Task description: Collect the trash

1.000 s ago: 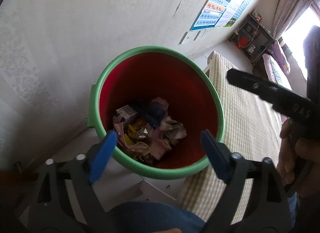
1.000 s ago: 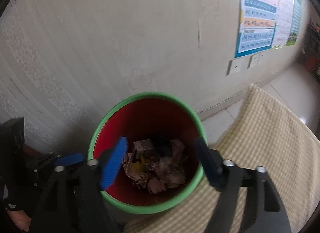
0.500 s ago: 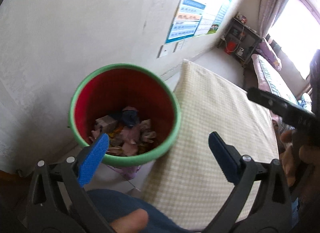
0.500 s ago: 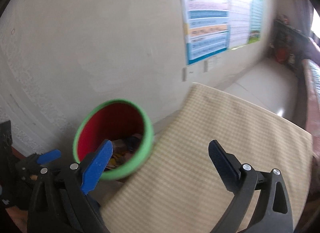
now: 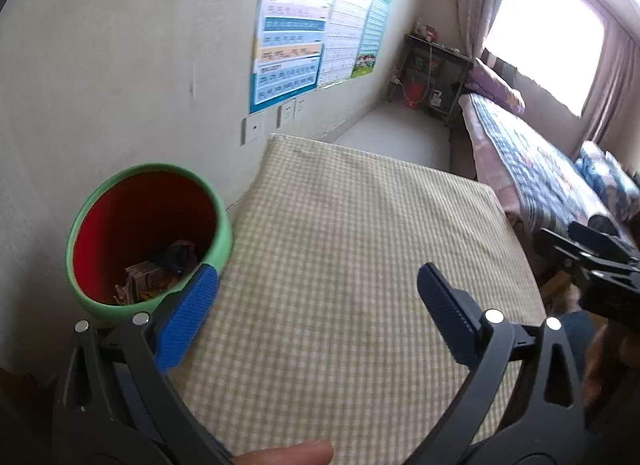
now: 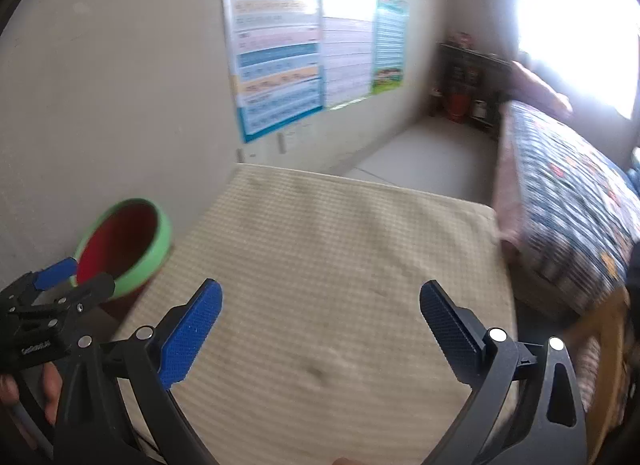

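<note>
A green bin with a red inside (image 5: 120, 233) stands on the floor at the left of a checked table (image 5: 360, 245); crumpled trash (image 5: 160, 273) lies at its bottom. The bin also shows in the right wrist view (image 6: 128, 241). My left gripper (image 5: 320, 309) is open and empty over the table's near edge, beside the bin. My right gripper (image 6: 320, 325) is open and empty above the table (image 6: 340, 265). The left gripper also appears at the left of the right wrist view (image 6: 52, 285).
A wall with posters (image 5: 304, 53) runs behind the bin and table. A bed with a patterned quilt (image 5: 532, 169) stands to the right. A dark shelf (image 5: 432, 73) stands in the far corner. A bright window (image 5: 548, 29) is beyond the bed.
Both grippers have swung right, away from above the bin to over the checked table. The bin has slid to the left of both views. Both stay open and empty.
</note>
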Available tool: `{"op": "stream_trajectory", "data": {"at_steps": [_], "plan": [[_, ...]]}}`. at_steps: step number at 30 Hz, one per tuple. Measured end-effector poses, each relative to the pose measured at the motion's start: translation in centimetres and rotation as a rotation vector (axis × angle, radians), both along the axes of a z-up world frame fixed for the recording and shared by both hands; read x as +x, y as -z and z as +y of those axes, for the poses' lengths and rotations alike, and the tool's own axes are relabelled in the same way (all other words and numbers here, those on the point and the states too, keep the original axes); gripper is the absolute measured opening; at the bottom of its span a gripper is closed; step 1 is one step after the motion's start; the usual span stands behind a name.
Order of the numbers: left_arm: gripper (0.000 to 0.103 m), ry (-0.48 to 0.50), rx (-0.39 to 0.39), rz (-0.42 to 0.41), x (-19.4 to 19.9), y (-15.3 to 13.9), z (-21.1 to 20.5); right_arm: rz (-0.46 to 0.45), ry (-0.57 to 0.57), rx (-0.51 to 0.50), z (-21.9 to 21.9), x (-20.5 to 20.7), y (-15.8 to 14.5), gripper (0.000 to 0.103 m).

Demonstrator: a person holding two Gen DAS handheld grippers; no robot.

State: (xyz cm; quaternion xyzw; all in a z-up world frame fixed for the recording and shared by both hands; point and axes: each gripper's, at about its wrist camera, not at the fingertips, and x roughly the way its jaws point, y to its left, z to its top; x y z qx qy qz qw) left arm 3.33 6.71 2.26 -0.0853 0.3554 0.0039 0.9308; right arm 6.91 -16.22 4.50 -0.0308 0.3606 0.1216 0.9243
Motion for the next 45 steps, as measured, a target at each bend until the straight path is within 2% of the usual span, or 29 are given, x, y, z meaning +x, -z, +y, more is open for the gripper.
{"op": "stream_trajectory", "data": {"at_steps": [2,4,8,13,17,25,32,45], "plan": [[0.098,0.059,0.012,-0.009,-0.2,0.6,-2.1,0.0,0.031,-0.001,-1.4,-0.8,0.6,0.096],[0.098,0.098,0.042,0.019,-0.1,1.4,-3.9,0.008,0.071,-0.013,-2.9,-1.5,1.4,0.096],[0.098,0.105,0.095,0.026,-0.6,2.9,-6.0,-0.006,0.128,-0.009,-5.0,-3.2,3.0,0.096],[0.098,0.115,0.087,0.017,-0.8,3.5,-6.1,0.028,0.148,0.016,-6.0,-3.6,4.8,0.096],[0.098,0.124,0.089,0.019,-0.7,3.9,-6.5,0.01,0.147,0.038,-6.2,-3.5,4.9,0.096],[0.098,0.145,0.103,0.006,-0.7,4.1,-7.4,-0.017,0.109,0.011,-5.1,-3.7,5.1,0.096],[0.098,0.132,0.081,0.008,-0.5,4.1,-7.0,-0.017,0.096,0.001,-4.5,-3.2,5.6,0.096],[0.098,0.149,0.073,-0.007,-0.6,4.0,-7.2,-0.022,0.118,0.022,-4.9,-3.1,5.8,0.096]]}}
